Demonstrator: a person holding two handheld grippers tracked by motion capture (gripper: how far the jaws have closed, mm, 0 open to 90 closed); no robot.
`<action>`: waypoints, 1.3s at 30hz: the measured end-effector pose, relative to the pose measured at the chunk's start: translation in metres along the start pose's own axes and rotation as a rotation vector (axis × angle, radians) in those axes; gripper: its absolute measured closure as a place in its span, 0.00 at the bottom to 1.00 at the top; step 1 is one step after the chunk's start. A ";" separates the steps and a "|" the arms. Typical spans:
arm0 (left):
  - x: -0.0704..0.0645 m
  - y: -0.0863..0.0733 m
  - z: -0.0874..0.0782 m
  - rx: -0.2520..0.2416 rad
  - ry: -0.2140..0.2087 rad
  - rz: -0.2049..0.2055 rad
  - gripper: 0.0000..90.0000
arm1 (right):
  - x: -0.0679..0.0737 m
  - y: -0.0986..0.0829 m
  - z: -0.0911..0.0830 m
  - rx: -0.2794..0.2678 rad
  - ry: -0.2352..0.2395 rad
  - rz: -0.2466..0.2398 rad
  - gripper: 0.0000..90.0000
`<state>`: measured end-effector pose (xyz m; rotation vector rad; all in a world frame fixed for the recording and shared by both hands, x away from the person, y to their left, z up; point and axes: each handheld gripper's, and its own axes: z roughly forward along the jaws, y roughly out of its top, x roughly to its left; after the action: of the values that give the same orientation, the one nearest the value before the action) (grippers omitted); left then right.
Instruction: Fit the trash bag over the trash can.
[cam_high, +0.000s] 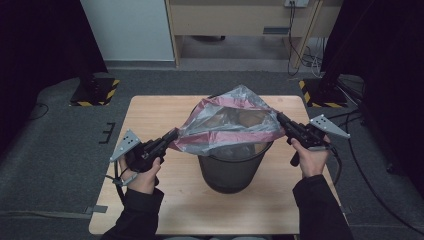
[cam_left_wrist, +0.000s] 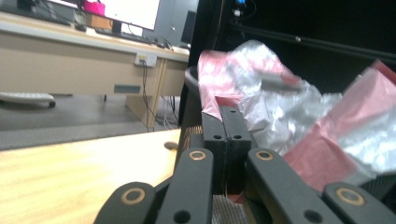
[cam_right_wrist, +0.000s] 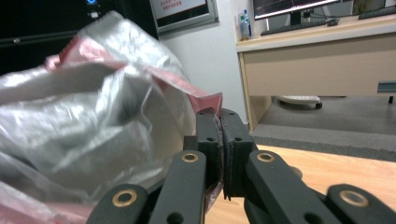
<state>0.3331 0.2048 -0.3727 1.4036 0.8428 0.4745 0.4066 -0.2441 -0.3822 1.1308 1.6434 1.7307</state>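
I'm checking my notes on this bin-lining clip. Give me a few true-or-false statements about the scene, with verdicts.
1. Both grippers, left gripper and right gripper, pinch the clear plastic bag with pink-red bands. True.
2. The bag is spread above the dark mesh waste bin. True.
3. The bin lies tipped on its side. False: it stands upright on the light wooden table.
4. The left gripper's jaws are wide open. False: they are shut on the bag's edge.

The left gripper (cam_left_wrist: 226, 112) has its two black fingers (cam_left_wrist: 214, 133) pressed together on a pink edge of the plastic bag (cam_left_wrist: 280, 116). The clear and pink film spreads crumpled toward two and three o'clock. At eleven o'clock from the fingertips the dark bin rim (cam_left_wrist: 190, 78) shows. The wooden table (cam_left_wrist: 79, 168) stretches toward eight o'clock.
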 end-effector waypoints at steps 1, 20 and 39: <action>-0.002 -0.003 0.001 0.014 -0.009 0.004 1.00 | 0.000 -0.002 0.001 0.005 0.000 0.001 0.97; 0.004 -0.002 0.005 -0.039 0.044 -0.032 0.62 | -0.005 -0.018 0.007 -0.001 0.006 -0.048 0.75; -0.006 0.025 0.007 -0.073 -0.027 -0.013 0.33 | -0.004 0.025 -0.007 -0.095 0.076 -0.094 0.49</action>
<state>0.3397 0.1993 -0.3477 1.3343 0.8050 0.4707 0.4077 -0.2548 -0.3587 0.9399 1.6134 1.7904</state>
